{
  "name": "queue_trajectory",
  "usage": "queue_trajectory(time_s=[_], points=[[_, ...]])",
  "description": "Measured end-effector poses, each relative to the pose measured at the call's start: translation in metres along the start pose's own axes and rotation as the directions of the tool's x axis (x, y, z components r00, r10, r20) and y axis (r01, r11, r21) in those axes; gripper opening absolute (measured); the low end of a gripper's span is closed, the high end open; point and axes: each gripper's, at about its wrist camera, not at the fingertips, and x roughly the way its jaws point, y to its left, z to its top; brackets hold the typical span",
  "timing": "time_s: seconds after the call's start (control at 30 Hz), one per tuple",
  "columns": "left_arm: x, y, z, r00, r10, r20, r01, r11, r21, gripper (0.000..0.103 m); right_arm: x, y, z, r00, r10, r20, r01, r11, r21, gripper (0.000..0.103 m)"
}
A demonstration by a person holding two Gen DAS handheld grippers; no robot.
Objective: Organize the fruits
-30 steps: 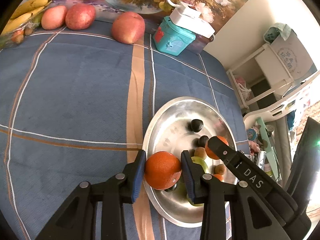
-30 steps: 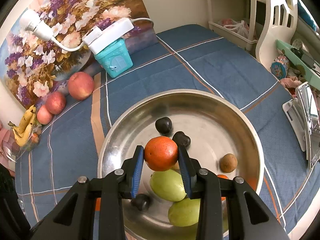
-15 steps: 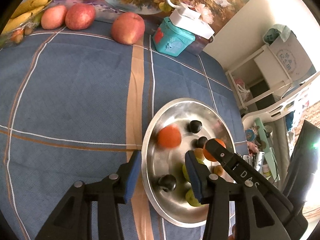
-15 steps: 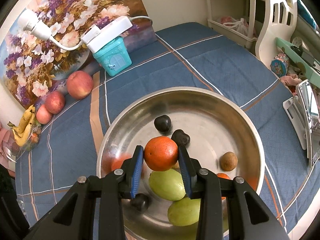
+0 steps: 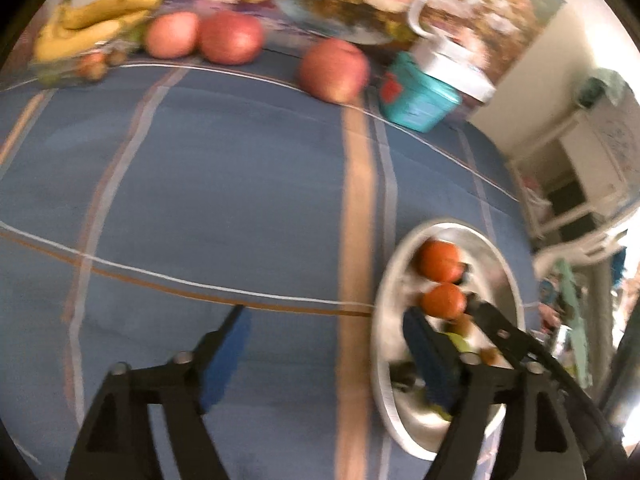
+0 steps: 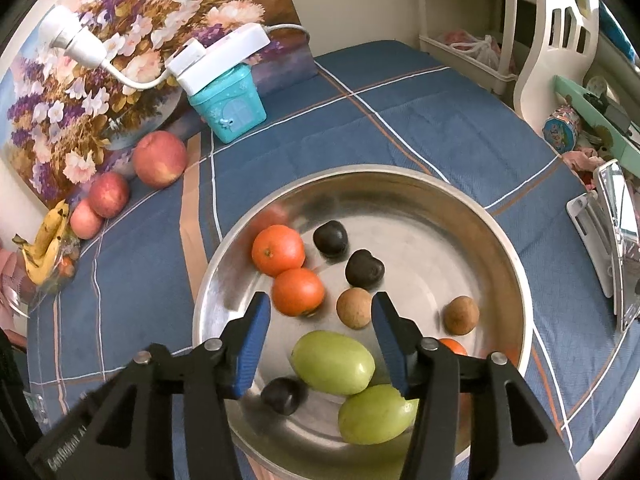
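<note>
A steel bowl [image 6: 400, 170] on the blue cloth holds two oranges [image 6: 278, 250] [image 6: 298, 291] side by side, three dark plums [image 6: 330, 238], two green fruits [image 6: 333, 362] and small brown fruits [image 6: 354, 307]. My right gripper [image 6: 322, 320] hovers over the bowl with its jaws opening. The nearer orange lies just beyond its tips, untouched by the pads. In the blurred left wrist view my left gripper [image 5: 326, 344] hangs over bare cloth left of the bowl [image 5: 508, 280], jaws opening wide with nothing between them. Three apples [image 5: 334, 70] and bananas [image 5: 92, 20] lie at the far edge.
A teal box [image 6: 228, 106] with a white power strip [image 6: 224, 54] on top stands before a flower painting [image 6: 120, 40]. A white chair [image 6: 552, 40] and a cluttered shelf [image 6: 592, 120] are on the right. A third orange [image 6: 452, 346] peeks out behind my right finger.
Both grippers let go of their oranges, which now lie together in the bowl. The left gripper swung left off the bowl and opened wide; the right stayed in place and opened.
</note>
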Motion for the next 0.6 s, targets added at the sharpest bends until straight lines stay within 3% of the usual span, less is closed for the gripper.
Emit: queue_trajectory(time_s=[0.1, 0.13, 0.23, 0.33, 0.6], points=[[-0.001, 0.017, 0.001, 0.996, 0.084, 0.018, -0.084, 0.996, -0.008, 0.097, 0.000, 0.004, -0.004, 1.000, -0.006, 0.002, 0.006, 1.000, -0.019, 0.083], [-0.002, 0.022, 0.001, 0.994, 0.107, 0.024, -0.107, 0.994, -0.009, 0.103, 0.000, 0.006, -0.005, 1.000, -0.009, 0.002, 0.009, 1.000, -0.027, 0.086], [-0.005, 0.038, -0.001, 0.986, 0.165, 0.035, -0.165, 0.986, -0.009, 0.103, 0.001, 0.014, -0.010, 0.999, -0.034, -0.005, 0.033, 0.997, -0.072, 0.092], [-0.010, 0.049, -0.003, 0.975, 0.211, 0.066, -0.212, 0.977, 0.006, 0.103, -0.001, 0.022, -0.016, 0.998, -0.067, 0.000, 0.067, 0.991, -0.120, 0.092], [-0.025, 0.056, -0.008, 0.950, 0.296, 0.100, -0.304, 0.950, 0.076, 0.103, -0.013, 0.035, -0.031, 0.998, -0.060, 0.010, 0.060, 0.983, -0.175, 0.093]])
